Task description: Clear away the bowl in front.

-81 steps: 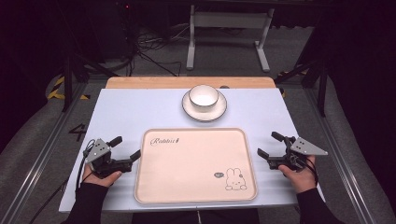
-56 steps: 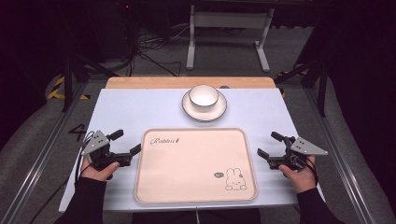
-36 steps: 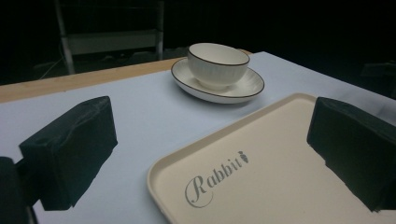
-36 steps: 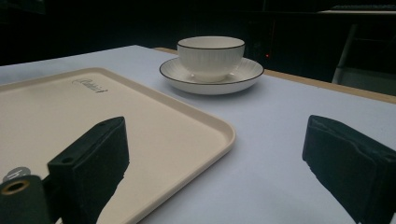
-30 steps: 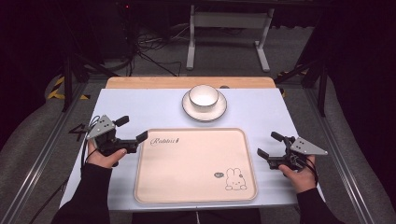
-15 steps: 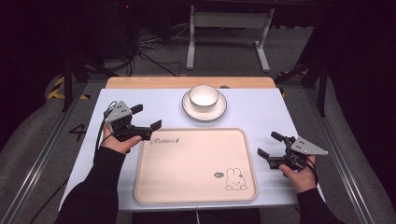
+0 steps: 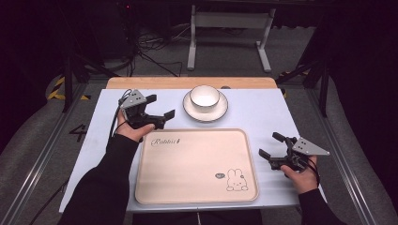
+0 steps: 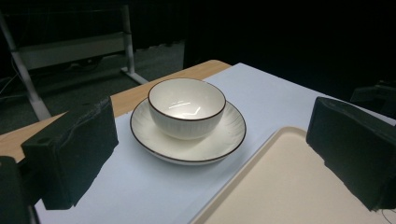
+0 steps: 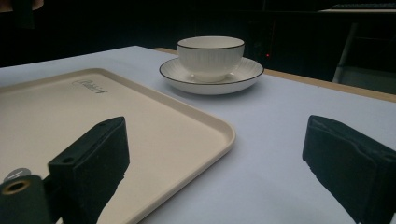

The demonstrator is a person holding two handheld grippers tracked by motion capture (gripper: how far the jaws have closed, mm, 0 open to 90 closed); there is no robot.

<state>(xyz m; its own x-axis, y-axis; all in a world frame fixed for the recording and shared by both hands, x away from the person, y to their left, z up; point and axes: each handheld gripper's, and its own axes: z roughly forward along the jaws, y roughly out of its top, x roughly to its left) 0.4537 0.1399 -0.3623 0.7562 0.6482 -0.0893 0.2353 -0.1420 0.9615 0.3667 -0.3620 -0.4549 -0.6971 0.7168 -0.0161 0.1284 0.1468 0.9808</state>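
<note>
A white bowl [image 7: 204,95] [image 8: 187,107] [image 9: 210,56] with a dark rim sits upright on a white plate [image 7: 205,113] [image 8: 219,144] [image 9: 247,77] at the back middle of the table. In front of it lies a beige tray [image 7: 197,164] [image 8: 280,186] [image 9: 70,116] with a rabbit drawing, nothing on it. My left gripper [image 7: 160,106] [image 8: 210,154] is open, held above the table just left of the plate and pointing at the bowl. My right gripper [image 7: 271,146] [image 9: 219,163] is open and empty, low beside the tray's right edge.
The white table top [image 7: 263,117] has a wooden strip [image 7: 141,83] along its far edge. A metal frame [image 7: 230,23] and cables lie on the dark floor behind. Bare table surface lies left of the tray and right of the plate.
My left gripper has travelled from the tray's left side forward and right toward the bowl and plate, staying open. The right gripper has not moved.
</note>
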